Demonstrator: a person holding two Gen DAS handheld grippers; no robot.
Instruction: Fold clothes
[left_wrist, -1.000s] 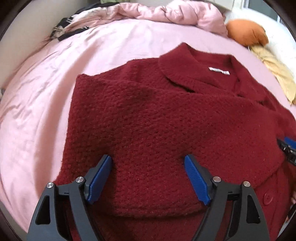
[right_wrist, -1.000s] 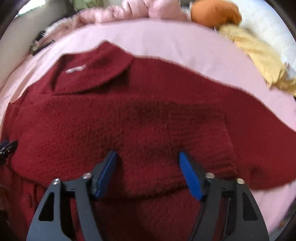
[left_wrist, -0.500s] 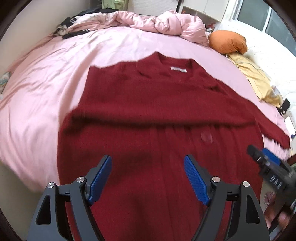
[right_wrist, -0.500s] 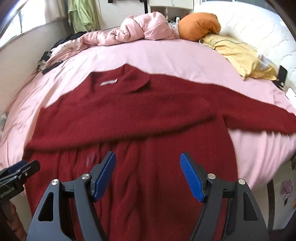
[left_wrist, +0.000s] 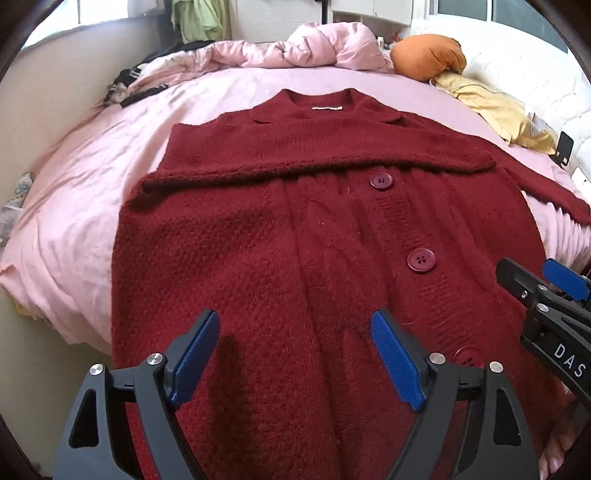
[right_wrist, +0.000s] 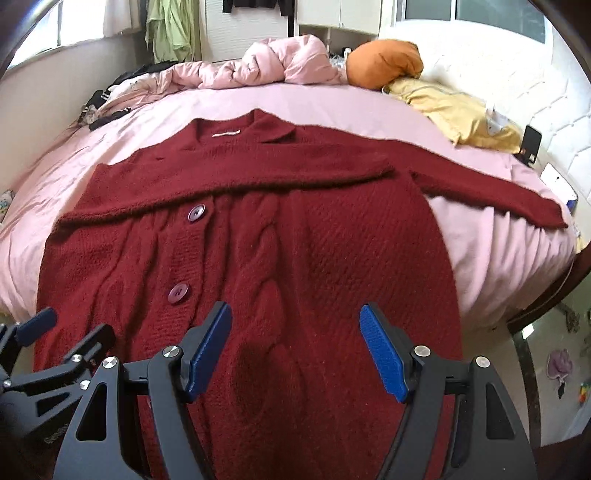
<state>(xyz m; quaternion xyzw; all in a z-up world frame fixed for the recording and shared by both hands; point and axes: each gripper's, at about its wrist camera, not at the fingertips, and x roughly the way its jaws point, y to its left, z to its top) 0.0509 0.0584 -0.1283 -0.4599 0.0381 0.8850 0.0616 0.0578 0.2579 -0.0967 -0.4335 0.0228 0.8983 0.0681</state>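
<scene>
A dark red knit cardigan (left_wrist: 295, 229) lies front up on the pink bed, collar far, hem near; it also shows in the right wrist view (right_wrist: 295, 229). Its left sleeve is folded across the chest as a band (left_wrist: 295, 166). Its right sleeve (right_wrist: 498, 192) lies stretched out to the right. My left gripper (left_wrist: 295, 354) is open and empty above the lower part of the cardigan. My right gripper (right_wrist: 295, 350) is open and empty above the hem, and shows at the right edge of the left wrist view (left_wrist: 543, 295).
A pink sheet (left_wrist: 92, 184) covers the bed. A bunched pink duvet (left_wrist: 314, 48) and an orange cushion (left_wrist: 428, 55) lie at the far end. A yellow garment (right_wrist: 454, 114) lies far right. A black phone (right_wrist: 532, 144) lies near the right edge. Floor shows at right (right_wrist: 546, 369).
Both grippers have pulled back and up from the cardigan's chest toward its hem. The left sleeve now lies folded across the chest. Both grippers stayed open.
</scene>
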